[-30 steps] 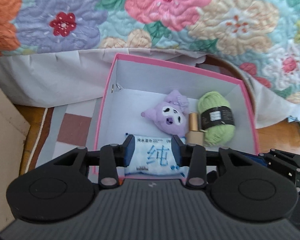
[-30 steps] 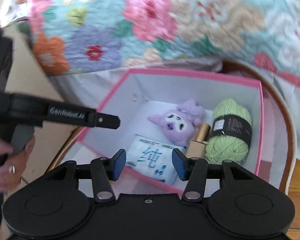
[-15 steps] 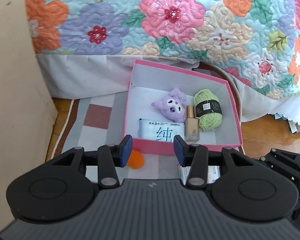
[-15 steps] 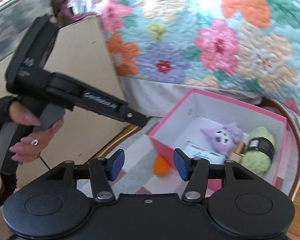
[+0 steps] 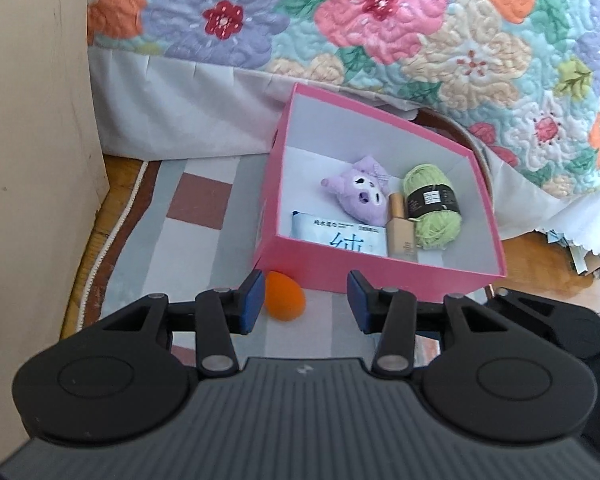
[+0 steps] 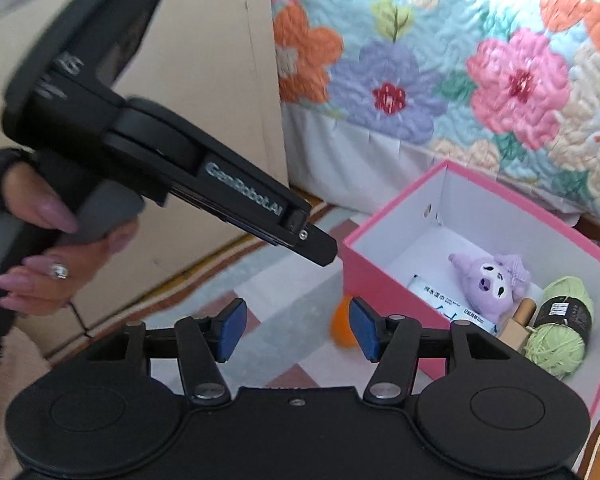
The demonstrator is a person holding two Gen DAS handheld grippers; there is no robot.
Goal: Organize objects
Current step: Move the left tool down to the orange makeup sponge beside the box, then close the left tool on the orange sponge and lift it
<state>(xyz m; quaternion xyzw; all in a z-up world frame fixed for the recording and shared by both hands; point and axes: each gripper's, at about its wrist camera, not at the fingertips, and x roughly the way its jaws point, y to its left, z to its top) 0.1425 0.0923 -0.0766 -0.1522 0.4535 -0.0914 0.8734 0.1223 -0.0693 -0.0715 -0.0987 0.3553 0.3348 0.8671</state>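
The small orange egg-shaped sponge [image 5: 285, 297] lies on the striped rug just outside the pink cardboard box [image 5: 380, 270], narrow end toward the box. Your left gripper [image 5: 306, 302] is nearer, jaws apart and empty, sponge just ahead by its left pad. Your right gripper [image 6: 293, 328] is opening, empty.
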